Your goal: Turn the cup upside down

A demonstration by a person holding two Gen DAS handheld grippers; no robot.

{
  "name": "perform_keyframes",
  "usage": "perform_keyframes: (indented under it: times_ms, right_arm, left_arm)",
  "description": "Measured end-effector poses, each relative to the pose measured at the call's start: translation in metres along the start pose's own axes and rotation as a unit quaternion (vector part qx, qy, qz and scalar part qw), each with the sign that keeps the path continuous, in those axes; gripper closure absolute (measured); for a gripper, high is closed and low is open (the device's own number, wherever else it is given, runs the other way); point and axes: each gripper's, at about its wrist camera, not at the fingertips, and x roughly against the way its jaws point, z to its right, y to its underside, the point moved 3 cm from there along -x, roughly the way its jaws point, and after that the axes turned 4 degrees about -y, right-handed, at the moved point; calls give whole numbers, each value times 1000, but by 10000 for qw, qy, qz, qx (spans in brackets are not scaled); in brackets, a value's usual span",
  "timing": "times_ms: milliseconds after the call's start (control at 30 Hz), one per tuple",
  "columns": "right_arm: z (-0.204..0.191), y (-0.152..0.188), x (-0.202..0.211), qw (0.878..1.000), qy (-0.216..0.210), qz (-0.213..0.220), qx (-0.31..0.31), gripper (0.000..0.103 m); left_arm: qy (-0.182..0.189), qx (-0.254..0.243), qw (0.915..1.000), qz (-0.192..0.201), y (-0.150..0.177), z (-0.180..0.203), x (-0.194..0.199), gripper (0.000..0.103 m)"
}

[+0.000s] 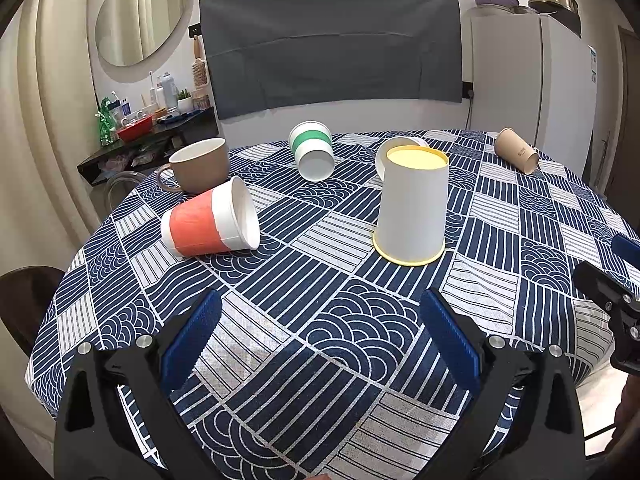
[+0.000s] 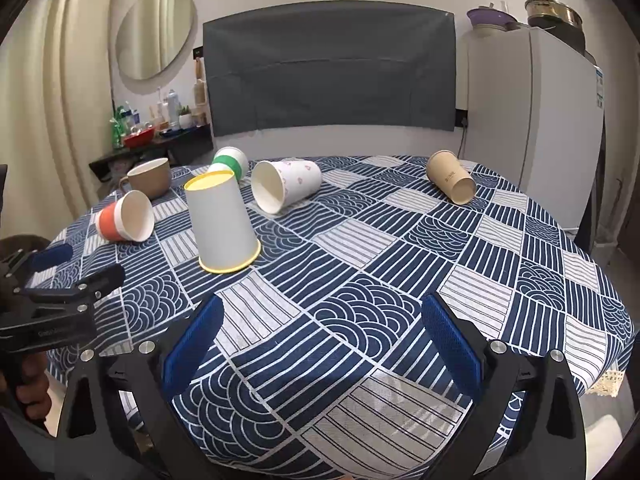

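Observation:
A white paper cup with a yellow rim stands upside down on the patterned tablecloth, ahead and a little right of my left gripper, which is open and empty. In the right wrist view the same cup stands ahead to the left of my right gripper, also open and empty. An orange-banded cup lies on its side at the left. A green-banded cup, a pink-patterned cup and a brown paper cup also lie on their sides.
A brown mug stands upright at the table's far left. The round table's edge curves close on both sides. A cluttered shelf and a white fridge stand behind the table. A dark chair back is at the left.

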Motion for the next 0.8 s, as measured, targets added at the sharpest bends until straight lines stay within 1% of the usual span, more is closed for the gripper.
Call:
perform_keyframes:
  times_ms: [533, 800]
  right_arm:
    - [-3, -3, -3, 9998, -147, -25, 106, 8]
    - [-5, -4, -3, 9997, -199, -27, 153, 8]
  left_arm:
    - [-82, 158, 9997, -190, 0, -4, -6, 6]
    - [-79, 175, 9997, -171, -1, -5, -4, 6]
